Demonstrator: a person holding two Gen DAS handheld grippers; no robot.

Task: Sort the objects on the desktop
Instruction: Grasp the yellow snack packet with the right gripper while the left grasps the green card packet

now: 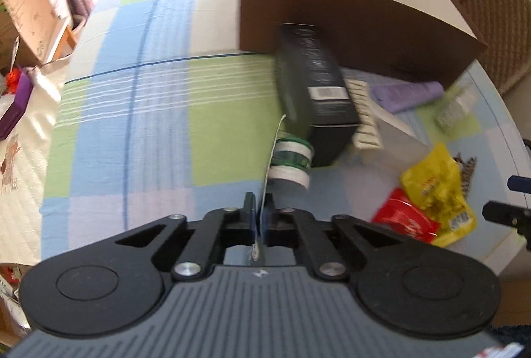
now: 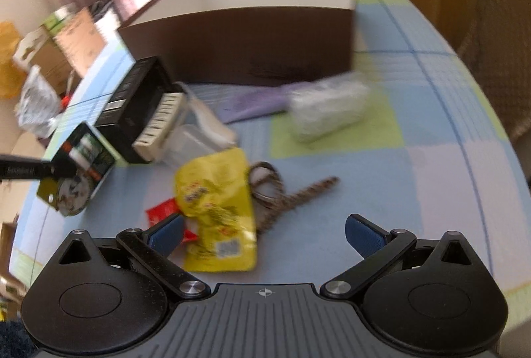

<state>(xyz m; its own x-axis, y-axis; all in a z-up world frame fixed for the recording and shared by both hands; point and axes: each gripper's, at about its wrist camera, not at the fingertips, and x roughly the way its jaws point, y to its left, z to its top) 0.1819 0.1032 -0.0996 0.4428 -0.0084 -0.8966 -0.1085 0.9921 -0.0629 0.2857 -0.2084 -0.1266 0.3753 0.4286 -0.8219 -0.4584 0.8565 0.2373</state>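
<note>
My left gripper (image 1: 260, 202) is shut on the edge of a carded tape pack (image 1: 292, 162), which hangs in front of it above the table. The right wrist view shows that pack (image 2: 83, 165) from its printed side, at the far left. Just behind it a black box (image 1: 315, 92) lies on the checked cloth. My right gripper (image 2: 264, 222) is open, low over the near end of a yellow packet (image 2: 215, 208), with a red packet (image 2: 162, 212) by its left finger. An open brown storage box (image 2: 249, 42) stands at the back.
A white brush (image 2: 159, 122) and a clear plastic tub (image 2: 195, 138) lie beside the black box (image 2: 132, 112). Nearby are a purple tube (image 2: 255, 102), a clear-wrapped packet (image 2: 328, 109) and a leopard-print strap (image 2: 282, 192). Cardboard boxes (image 1: 30, 12) stand beyond the table's left edge.
</note>
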